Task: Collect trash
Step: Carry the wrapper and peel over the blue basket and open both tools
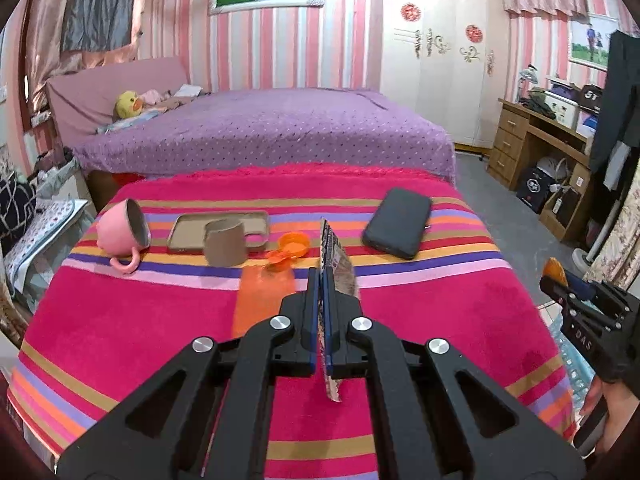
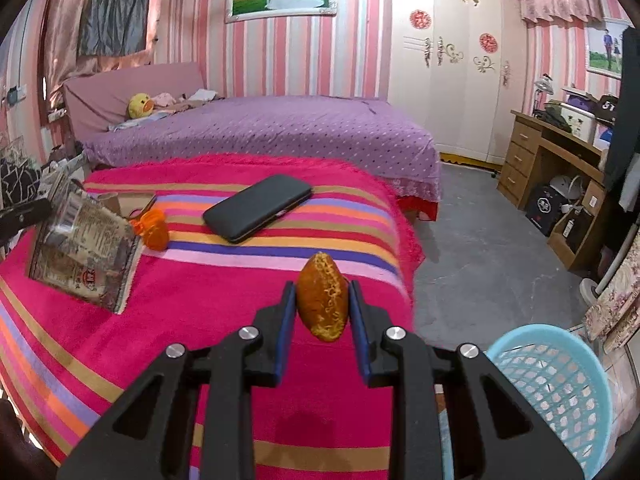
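Tongs (image 2: pixel 322 304) level-ish (peel (image 2: pixel 322 300) pinched)

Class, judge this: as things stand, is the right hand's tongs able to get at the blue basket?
Probably yes: the blue basket sits open-topped beside the right tongs, nothing between them, though they hold an orange peel.

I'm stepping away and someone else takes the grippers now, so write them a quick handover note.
Left gripper: shut on a flat printed wrapper, lifted above the striped blanket.
Right gripper: shut on an orange peel, held above the blanket's edge.
Blue basket: on the floor at right; nothing visible inside.
Done: both pieces picked up.
Left: probably drop both into the basket, then the orange scrap beside the tan cup.
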`<state>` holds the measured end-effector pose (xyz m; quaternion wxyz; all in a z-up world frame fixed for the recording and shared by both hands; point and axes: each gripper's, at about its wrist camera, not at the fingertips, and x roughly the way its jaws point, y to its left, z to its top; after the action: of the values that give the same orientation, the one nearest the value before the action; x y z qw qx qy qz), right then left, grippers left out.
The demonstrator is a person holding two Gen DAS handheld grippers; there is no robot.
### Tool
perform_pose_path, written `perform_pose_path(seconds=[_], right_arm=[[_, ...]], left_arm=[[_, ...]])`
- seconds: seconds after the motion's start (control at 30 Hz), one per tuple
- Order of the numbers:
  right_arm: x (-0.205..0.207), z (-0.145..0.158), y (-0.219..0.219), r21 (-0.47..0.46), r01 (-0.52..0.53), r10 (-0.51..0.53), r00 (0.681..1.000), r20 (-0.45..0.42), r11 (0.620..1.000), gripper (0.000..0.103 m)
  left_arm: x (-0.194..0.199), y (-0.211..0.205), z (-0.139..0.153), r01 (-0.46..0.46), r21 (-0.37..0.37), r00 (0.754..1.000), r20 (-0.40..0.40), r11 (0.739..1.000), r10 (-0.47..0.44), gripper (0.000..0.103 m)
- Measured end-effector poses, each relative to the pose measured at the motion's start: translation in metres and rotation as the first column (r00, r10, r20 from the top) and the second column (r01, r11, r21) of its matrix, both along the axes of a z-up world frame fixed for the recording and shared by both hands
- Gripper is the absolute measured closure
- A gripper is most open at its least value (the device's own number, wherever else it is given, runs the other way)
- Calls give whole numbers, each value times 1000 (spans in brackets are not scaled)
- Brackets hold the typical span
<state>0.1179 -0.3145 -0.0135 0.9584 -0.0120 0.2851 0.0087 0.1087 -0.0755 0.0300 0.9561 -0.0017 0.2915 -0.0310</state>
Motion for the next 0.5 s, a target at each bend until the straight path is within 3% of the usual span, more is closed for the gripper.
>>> perform_pose_path(seconds=[0.2,0.5], right_arm=[[-15,9,-42,17,63,-64,998,25,998,77],[-47,12,-110,22,176,-176,983,41,984,77]], left_arm=[[-16,-38,15,55,26,997,46,998,-56,103],[-29,-86,23,118,-10,992,42,993,-118,103]])
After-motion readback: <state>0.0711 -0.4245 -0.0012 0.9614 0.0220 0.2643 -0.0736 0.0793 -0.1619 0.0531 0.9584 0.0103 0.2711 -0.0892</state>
